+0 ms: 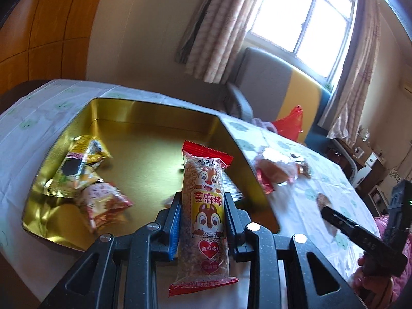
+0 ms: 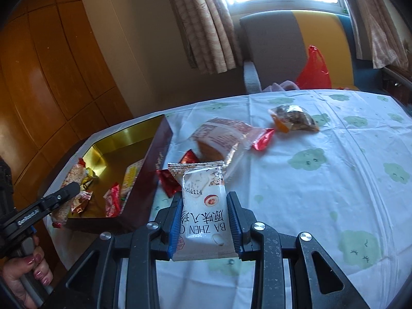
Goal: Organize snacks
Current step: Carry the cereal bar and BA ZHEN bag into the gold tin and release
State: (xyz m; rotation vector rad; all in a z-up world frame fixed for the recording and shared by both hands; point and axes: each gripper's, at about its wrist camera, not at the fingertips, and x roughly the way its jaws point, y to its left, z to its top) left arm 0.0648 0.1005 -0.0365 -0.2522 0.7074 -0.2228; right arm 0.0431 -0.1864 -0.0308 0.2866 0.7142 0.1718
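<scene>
Left gripper [image 1: 202, 206] is clamped on a sesame bar [image 1: 204, 216], the long pack with the cartoon squirrels, pinched at the sides between both fingers and held over the near edge of the gold tin [image 1: 154, 118]. The tin sits on the left part of the table [image 2: 322, 180], which has a white cloth with green cloud prints. Inside the tin, over on its left side, there's a yellow pack [image 1: 74, 167] lying on a pinkish pack [image 1: 105, 206], touching each other. Right gripper [image 2: 203, 219] has its fingers closed onto a white cake pack [image 2: 203, 206] printed BA ZHEN, just right of the tin's dark red outer wall. Beyond it on the cloth, a clear-wrapped cake [image 2: 221, 139] with red foil ends lies close to the tin, and farther right sits a small orange-and-brown pack [image 2: 293, 118], well apart from the tin. There's another red wrapper [image 2: 167, 180] between the tin and the white pack, but it's half hidden so I can't tell what it is. A red plastic bag [image 2: 314, 69] sits on the chair [image 2: 270, 43] past the far edge, under the window [image 1: 303, 18].
</scene>
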